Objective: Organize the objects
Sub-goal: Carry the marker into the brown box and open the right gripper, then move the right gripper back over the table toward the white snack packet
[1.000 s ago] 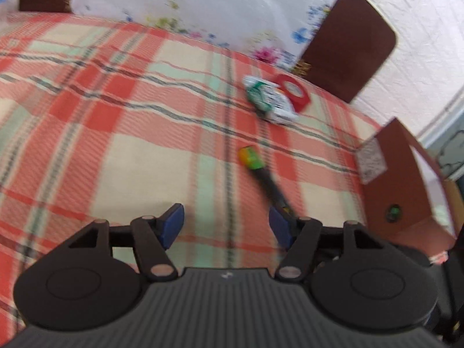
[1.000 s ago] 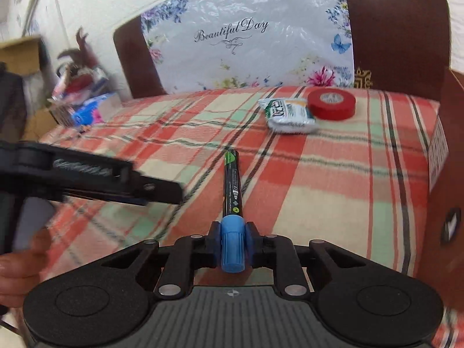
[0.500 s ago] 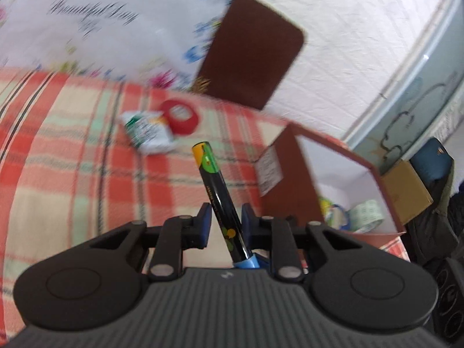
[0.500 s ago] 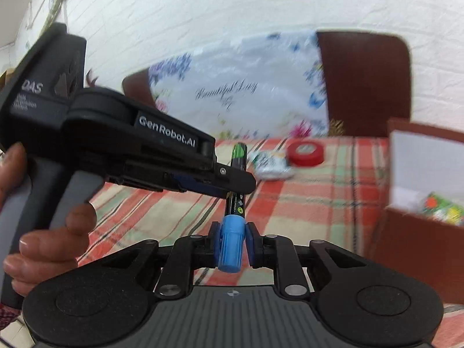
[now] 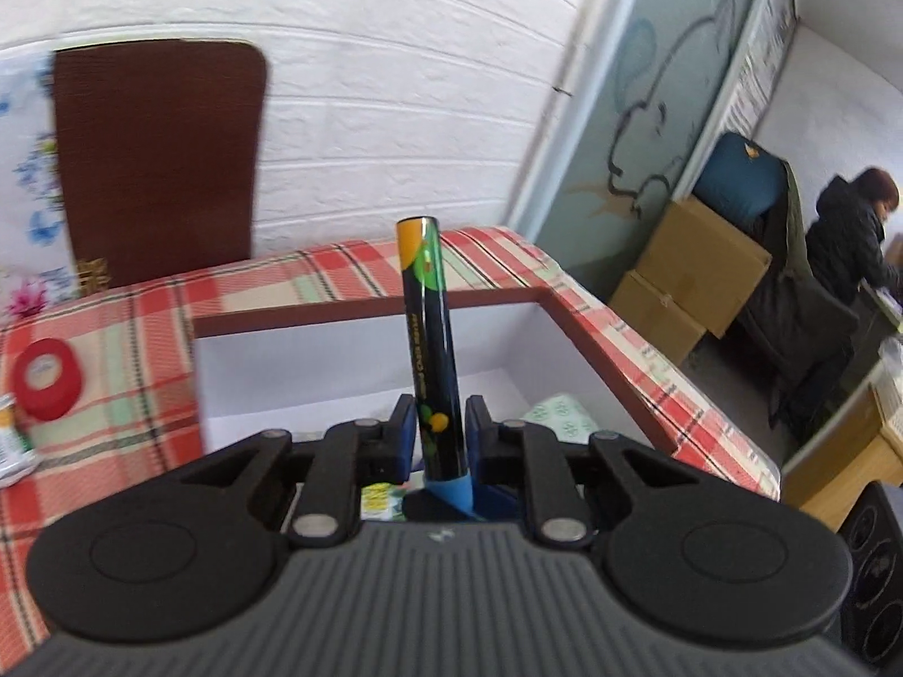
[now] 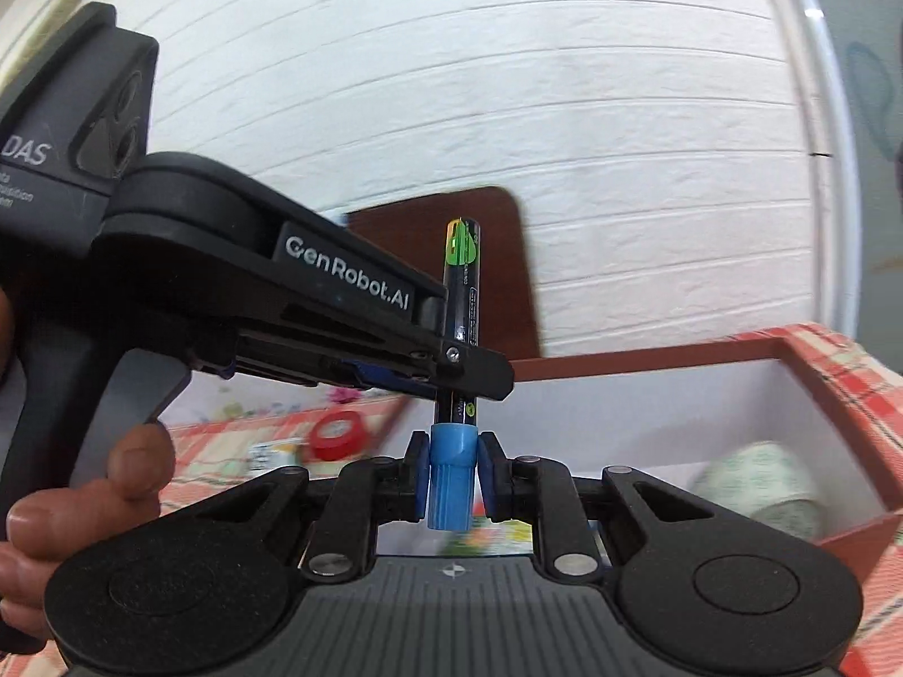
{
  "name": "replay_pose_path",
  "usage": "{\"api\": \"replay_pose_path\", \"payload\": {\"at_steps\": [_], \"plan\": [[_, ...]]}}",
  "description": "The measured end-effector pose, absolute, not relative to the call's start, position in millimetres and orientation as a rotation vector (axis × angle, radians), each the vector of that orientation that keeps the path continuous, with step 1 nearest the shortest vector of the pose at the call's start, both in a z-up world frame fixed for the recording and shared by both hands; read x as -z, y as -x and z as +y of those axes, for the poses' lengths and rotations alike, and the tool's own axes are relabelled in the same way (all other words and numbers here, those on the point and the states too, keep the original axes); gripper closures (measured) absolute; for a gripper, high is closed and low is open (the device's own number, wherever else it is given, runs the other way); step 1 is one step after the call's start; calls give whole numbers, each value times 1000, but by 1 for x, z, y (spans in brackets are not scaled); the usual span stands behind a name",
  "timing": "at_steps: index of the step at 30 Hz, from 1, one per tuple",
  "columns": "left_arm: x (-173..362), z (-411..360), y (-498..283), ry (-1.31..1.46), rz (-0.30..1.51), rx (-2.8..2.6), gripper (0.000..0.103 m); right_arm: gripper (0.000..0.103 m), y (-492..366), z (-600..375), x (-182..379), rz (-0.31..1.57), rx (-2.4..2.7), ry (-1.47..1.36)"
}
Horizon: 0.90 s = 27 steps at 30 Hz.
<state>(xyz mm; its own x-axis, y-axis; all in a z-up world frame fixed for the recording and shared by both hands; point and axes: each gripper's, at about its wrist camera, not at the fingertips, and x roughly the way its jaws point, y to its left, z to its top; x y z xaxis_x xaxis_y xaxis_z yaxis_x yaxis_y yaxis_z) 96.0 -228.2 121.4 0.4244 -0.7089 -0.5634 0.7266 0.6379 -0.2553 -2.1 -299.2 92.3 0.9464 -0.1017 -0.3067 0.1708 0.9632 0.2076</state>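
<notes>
A black marker (image 5: 432,350) with a green-orange end and a blue cap (image 6: 451,485) is held upright in the air by both grippers. My left gripper (image 5: 434,440) is shut on its barrel. My right gripper (image 6: 450,482) is shut on its blue cap, with the left gripper's body (image 6: 338,304) crossing in front from the left. Just beyond stands an open brown box (image 5: 367,313) with a white inside. A roll of patterned tape (image 6: 762,485) lies in the box. A red tape roll (image 5: 48,378) and a white-green packet (image 5: 11,445) lie on the plaid tablecloth to the left.
A brown chair back (image 5: 158,163) stands behind the table against the white brick wall. Cardboard boxes (image 5: 688,288) and a seated person (image 5: 846,237) are off to the right, past the table edge (image 5: 705,412).
Both grippers have lifted the marker higher and carried it to the right, up to the open box. The left gripper closed on the barrel a second ago and still holds it.
</notes>
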Motion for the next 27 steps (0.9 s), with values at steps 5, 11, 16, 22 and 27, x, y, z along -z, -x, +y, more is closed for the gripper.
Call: {"api": "replay_pose_path", "payload": {"at_steps": [5, 11, 16, 22, 27], "plan": [[-103, -268, -95, -138, 698, 847, 82, 65, -13, -339, -74, 366, 292, -268], [-103, -259, -88, -179, 665, 798, 81, 58, -16, -348, -66, 346, 317, -273], [-105, -244, -81, -171, 651, 743, 77, 58, -18, -346, -65, 373, 308, -253], [-104, -221, -76, -149, 647, 700, 72, 58, -10, -334, -75, 379, 313, -236], [-104, -203, -70, -129, 647, 676, 72, 58, -4, -321, -82, 378, 305, -208]]}}
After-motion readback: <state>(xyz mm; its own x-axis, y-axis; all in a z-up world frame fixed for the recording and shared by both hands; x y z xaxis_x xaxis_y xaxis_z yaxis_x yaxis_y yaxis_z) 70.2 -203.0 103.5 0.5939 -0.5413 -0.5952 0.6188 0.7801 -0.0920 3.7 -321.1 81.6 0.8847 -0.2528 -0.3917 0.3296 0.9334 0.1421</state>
